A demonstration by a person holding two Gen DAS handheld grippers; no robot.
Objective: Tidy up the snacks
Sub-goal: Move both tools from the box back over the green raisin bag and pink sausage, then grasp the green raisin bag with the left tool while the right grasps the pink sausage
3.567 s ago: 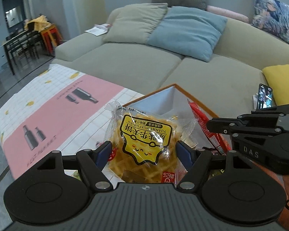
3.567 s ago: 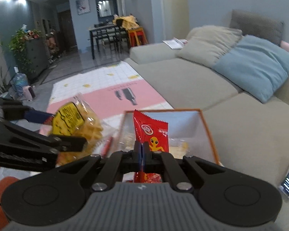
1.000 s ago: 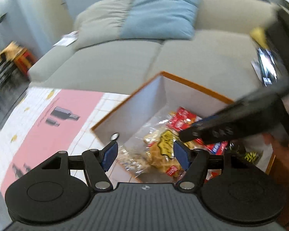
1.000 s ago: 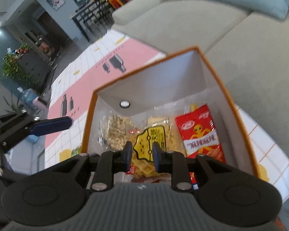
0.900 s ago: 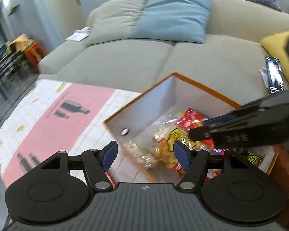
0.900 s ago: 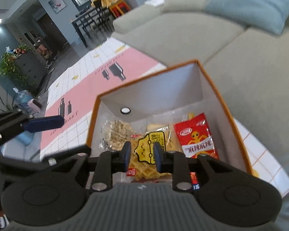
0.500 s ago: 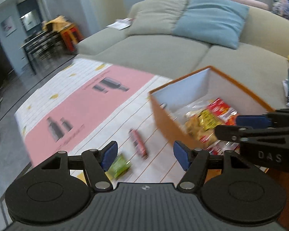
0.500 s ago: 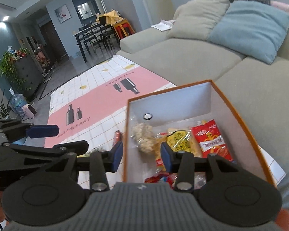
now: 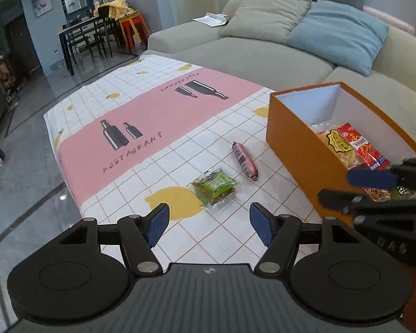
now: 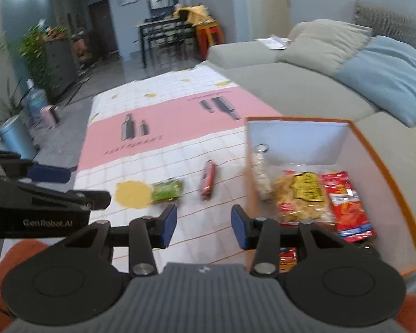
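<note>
An orange box [image 9: 294, 149] stands at the table's right, holding a yellow waffle pack [image 9: 337, 144], a red snack pack [image 9: 366, 149] and other packs. It also shows in the right wrist view [image 10: 385, 166]. A green snack pack [image 9: 215, 186] and a red sausage [image 9: 245, 161] lie on the tablecloth left of the box; the green pack [image 10: 167, 190] and sausage [image 10: 208, 183] show in the right wrist view too. My left gripper [image 9: 209, 226] is open and empty, just in front of the green pack. My right gripper [image 10: 204, 226] is open and empty, near the box's front left corner.
The table carries a white and pink checked cloth [image 9: 141, 122]. A grey sofa [image 9: 249, 55] with cushions runs behind the table. A dining table with chairs [image 9: 88, 33] stands far back left. Floor lies past the table's left edge.
Both grippers let their packs go into the box and pulled back out of it. They swung left, bringing the green pack and sausage into view. The right gripper opened wider.
</note>
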